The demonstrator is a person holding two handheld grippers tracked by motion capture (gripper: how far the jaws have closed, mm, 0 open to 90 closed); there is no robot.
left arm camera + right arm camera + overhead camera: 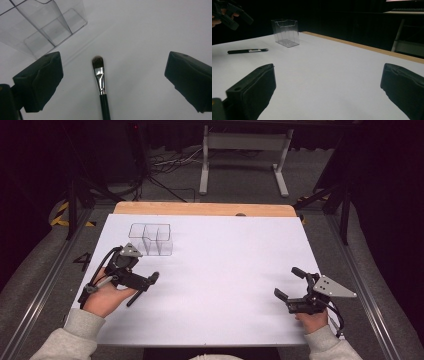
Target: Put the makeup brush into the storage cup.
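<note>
The left gripper (112, 82) hangs over a makeup brush (101, 85), its two black jaws spread wide with nothing between them but the brush lying flat on the white tabletop (150, 37) below. In the left gripper view the brush sits roughly midway in the gap, a little toward the left-hand jaw, touching neither. Its long axis runs along the direction the gripper looks, across the line on which the jaws would close: dark bristle tip farthest from the hand, then the silver ferrule, then the black handle running back out of the bottom of the view. Judged from that, a straight descent would put the jaws on either side of the ferrule or upper handle without any turn of the wrist.

Just beyond the bristles stands a clear plastic organiser (50, 27) with several upright compartments, all apparently empty. In the high view the organiser (151, 239) stands toward the far left corner of the tabletop (225, 270), with the left gripper (145, 282) near the left edge, close in front of it.

The right gripper (287, 282) is held low near the right edge, well apart from the brush (248, 51), jaws equally wide and empty. The left hand (105, 301) is plainly the nearer one for the pickup.
</note>
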